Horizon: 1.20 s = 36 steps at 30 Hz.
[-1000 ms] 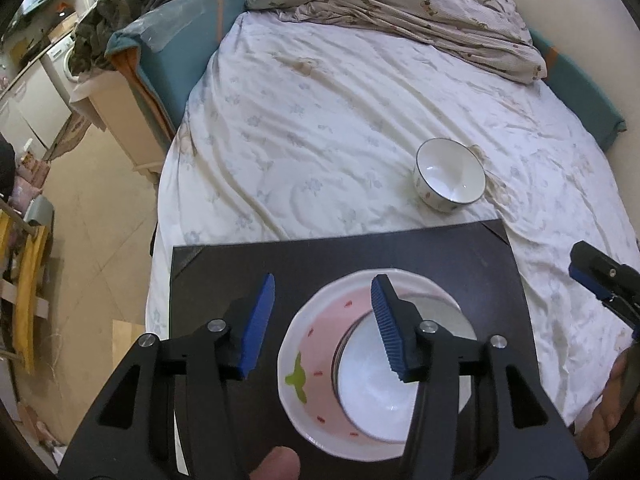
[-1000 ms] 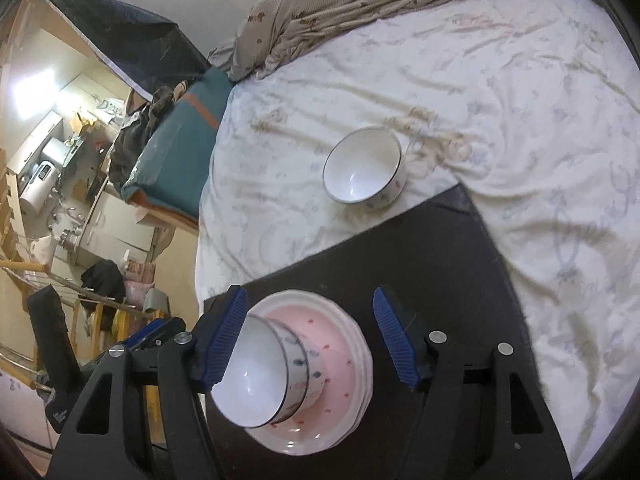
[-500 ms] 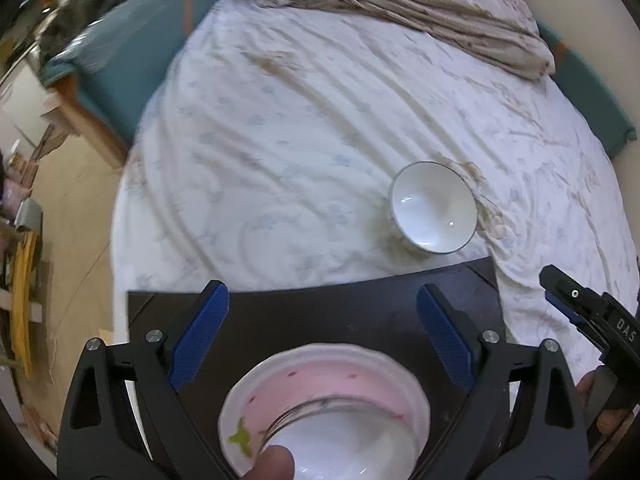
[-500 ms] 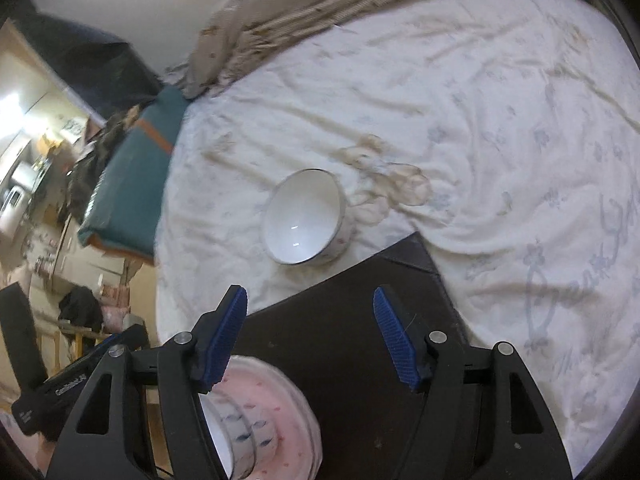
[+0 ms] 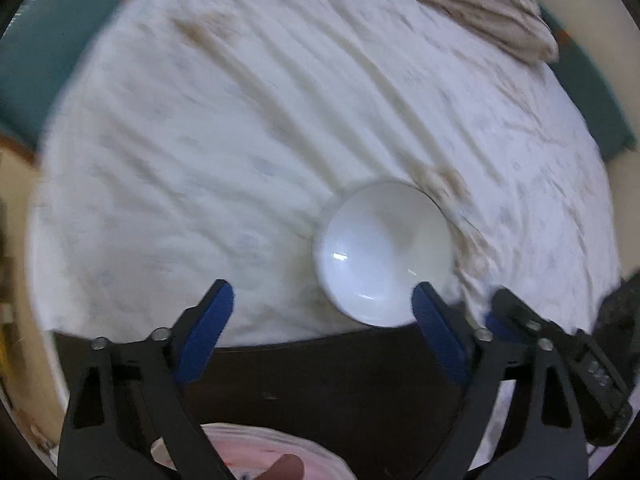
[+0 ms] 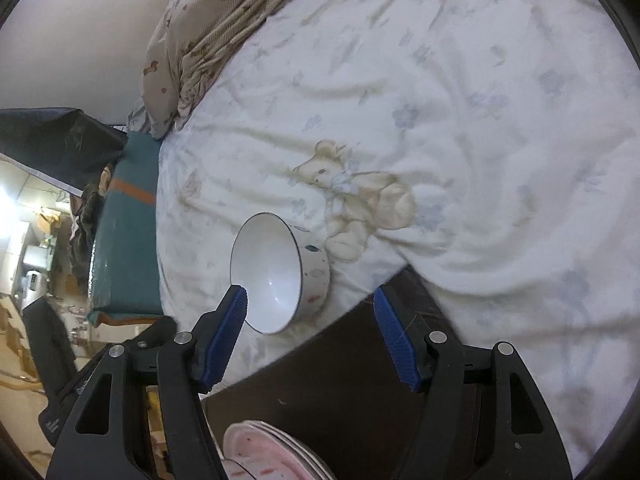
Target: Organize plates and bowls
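Bedsheet (image 6: pixel 460 128), white with a faded bear print, spreads over most of both views, a beige striped blanket (image 6: pixel 224 20) bunched at its far edge. Nearer the cameras than the white bowl (image 5: pixel 382 254) lies a dark brown board (image 6: pixel 352 384) on the sheet. The bowl rests on the sheet just beyond the board's far edge; in the left wrist view its mouth faces upward, while in the right wrist view its dark-rimmed opening tips toward that view's left and its spotted outer wall (image 6: pixel 314 268) shows. Pink plates (image 6: pixel 272 456) sit stacked on the board's near end. The left gripper (image 5: pixel 324 336) has its blue pads spread wide and empty, the bowl just ahead. The right gripper (image 6: pixel 312 332) is likewise spread, holding nothing, the bowl between its tips in view.
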{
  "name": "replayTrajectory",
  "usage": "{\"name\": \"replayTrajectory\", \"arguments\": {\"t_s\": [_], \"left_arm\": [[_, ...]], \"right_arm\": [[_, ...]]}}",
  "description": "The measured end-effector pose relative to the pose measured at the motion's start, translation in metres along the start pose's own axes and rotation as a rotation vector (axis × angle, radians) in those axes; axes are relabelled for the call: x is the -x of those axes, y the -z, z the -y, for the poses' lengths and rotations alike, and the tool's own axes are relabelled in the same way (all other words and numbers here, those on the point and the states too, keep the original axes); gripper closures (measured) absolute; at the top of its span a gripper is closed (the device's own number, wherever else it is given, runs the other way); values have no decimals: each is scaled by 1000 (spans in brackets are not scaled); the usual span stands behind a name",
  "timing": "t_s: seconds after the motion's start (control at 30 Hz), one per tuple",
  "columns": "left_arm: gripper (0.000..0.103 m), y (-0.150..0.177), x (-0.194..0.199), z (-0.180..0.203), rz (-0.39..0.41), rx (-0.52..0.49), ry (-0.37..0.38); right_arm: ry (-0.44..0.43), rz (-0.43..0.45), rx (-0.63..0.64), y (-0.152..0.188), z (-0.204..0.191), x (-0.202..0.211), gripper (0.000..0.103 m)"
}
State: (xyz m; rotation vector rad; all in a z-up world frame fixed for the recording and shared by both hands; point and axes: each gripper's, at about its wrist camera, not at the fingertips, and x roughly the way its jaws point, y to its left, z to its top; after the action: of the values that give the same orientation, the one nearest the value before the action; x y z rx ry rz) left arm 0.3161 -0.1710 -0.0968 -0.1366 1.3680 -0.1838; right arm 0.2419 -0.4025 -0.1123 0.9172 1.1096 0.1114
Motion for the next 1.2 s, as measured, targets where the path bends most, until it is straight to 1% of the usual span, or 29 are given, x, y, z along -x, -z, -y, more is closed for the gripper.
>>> {"name": "replayTrajectory", "arguments": {"t_s": [0.03,0.1,0.17,0.2,0.23,0.27,0.3,0.33,0.4,0.47,0.5,0.53,0.57,0.6,0.67,0.7,0.73,0.83,0.93,1.07,1.17,1.2], "left_arm": [[30,0,-7,3,-23,-12,-2],[33,-2,-28,6,-63,-36,-37],[38,-3,-40,5,-77,-37,-67],[43,-4,-47,3,-90,-27,-73],[49,-5,-51,2,-97,-16,-74],[51,-6,-56,1,-106,-7,-77],[59,-6,-60,0,-113,-1,-83],[66,-7,-64,-1,-122,9,-87],[66,-7,-71,-1,-144,28,-65],[67,-7,-79,0,-160,39,-67],[74,-7,-81,2,-164,34,-77],[81,-6,-83,5,-166,28,-72],[85,-5,-84,8,-168,22,-63],[93,-4,-85,14,-171,8,-61],[93,-1,-83,22,-161,-14,-88],[93,1,-81,25,-156,-23,-97],[93,2,-79,28,-155,-33,-105],[93,8,-70,32,-155,-36,-105],[92,19,-51,29,-139,-33,-93],[91,36,-9,31,-85,-50,-71],[90,45,30,23,-38,-40,-43],[90,53,46,21,-17,-36,-31]], "right_arm": [[-7,-23,-2,-2,-1,-10,35],[12,-42,10,-3,-4,-24,36],[62,-66,41,-1,-11,-39,41],[73,-80,53,0,-13,-45,43],[80,-93,62,0,-14,-51,48],[92,-108,75,1,-16,-58,54],[108,-119,89,1,-17,-63,58],[132,-130,105,3,-17,-69,63],[150,-148,116,5,-15,-77,66],[164,-163,120,7,-13,-82,71],[168,-163,124,7,-12,-84,72],[176,-161,138,8,-12,-86,74],[184,-161,151,9,-11,-88,75],[190,-163,159,10,-10,-90,77],[189,-154,158,11,-8,-90,81],[174,-157,154,12,-8,-90,85],[153,-162,150,12,-8,-89,87],[163,-155,186,14,-11,-85,87],[143,-149,183,15,-14,-79,87],[113,-128,234,21,-33,-64,87],[83,-114,267,28,-47,-46,87],[73,-110,279,32,-53,-39,87]]}}
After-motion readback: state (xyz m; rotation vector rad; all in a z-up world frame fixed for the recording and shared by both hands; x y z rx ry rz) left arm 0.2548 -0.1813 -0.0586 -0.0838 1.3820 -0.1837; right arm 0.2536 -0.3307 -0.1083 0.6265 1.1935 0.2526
